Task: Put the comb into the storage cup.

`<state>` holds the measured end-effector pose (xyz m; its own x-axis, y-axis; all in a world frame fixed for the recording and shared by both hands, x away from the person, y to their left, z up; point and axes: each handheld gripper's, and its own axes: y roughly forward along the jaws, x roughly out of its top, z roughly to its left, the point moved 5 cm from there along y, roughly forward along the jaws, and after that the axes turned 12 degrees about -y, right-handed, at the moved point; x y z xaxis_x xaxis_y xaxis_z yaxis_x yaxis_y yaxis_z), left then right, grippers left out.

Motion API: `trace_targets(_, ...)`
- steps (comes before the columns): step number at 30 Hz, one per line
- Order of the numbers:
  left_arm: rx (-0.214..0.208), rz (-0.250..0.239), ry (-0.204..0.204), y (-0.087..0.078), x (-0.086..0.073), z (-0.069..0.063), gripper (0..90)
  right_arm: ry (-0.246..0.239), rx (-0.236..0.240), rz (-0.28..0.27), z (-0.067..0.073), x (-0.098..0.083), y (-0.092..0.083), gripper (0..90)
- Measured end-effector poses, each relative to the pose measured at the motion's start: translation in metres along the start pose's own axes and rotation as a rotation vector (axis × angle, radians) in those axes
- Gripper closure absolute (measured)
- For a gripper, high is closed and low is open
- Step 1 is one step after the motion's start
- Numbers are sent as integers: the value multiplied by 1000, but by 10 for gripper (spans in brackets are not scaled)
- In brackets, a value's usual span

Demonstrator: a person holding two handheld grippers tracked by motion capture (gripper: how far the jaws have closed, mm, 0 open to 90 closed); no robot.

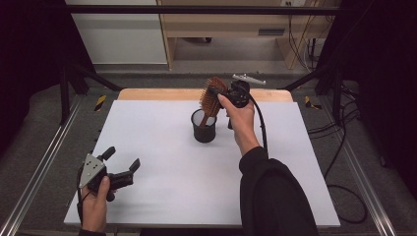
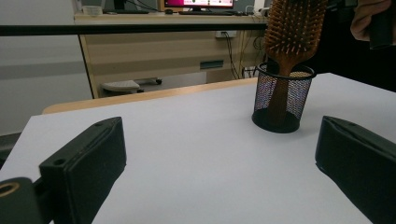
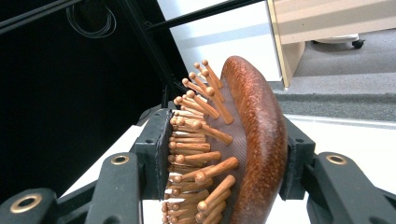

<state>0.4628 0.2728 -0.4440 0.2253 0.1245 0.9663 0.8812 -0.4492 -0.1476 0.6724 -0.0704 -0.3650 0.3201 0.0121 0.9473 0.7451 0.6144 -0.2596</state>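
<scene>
The right gripper (image 1: 216, 92) clamps a wooden hairbrush (image 1: 212, 97), its handle inside a black mesh cup (image 1: 204, 132); the left gripper (image 1: 121, 160) rests apart. No readable writing.

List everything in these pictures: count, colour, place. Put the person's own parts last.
hairbrush: one, reddish-brown wood with wooden bristles, handle down in the cup, head clamped by the right gripper
mesh cup: one, black, upright near the middle of the table's far half
table: one, white top with a wooden far edge
cabinet: one, light wood, on the floor beyond the table
cables: several, black, on the floor to the right
left gripper: one, black, jaws open, low over the table's near left corner, in the left hand
right gripper: one, black, shut on the hairbrush head, in the right hand
</scene>
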Motion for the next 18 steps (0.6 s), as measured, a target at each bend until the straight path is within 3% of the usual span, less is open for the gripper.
trace_targets(18,-4,0,-1,0,0,-1,21,6,-14,14,-11,-2,2,457)
